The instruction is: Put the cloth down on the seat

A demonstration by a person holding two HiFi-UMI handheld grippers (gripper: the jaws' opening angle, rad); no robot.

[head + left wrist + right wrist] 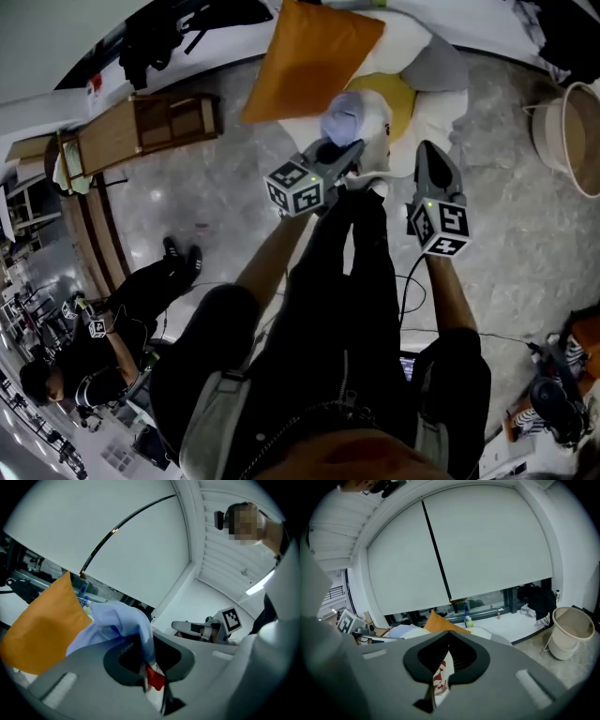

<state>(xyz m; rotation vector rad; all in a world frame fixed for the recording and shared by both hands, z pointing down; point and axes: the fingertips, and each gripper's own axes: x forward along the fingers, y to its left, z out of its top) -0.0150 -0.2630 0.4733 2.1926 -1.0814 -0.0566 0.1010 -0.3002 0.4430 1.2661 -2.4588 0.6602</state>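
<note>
A pale lavender cloth (344,116) is bunched up at the tip of my left gripper (349,152), which is shut on it. In the left gripper view the cloth (117,623) hangs down between the jaws. It is held just above a white cushioned seat (427,108), which carries an orange pillow (307,58) and a yellow cushion (398,94). My right gripper (427,152) is beside it on the right, shut with no object between its jaws (447,641). The cloth looks raised, with no part seen resting on the seat.
A white basket (574,131) stands on the marble floor at the right. A wooden shelf unit (141,127) lies at the left. Another person (103,342) sits on the floor at the lower left. Black clothes (541,599) lie on the window ledge.
</note>
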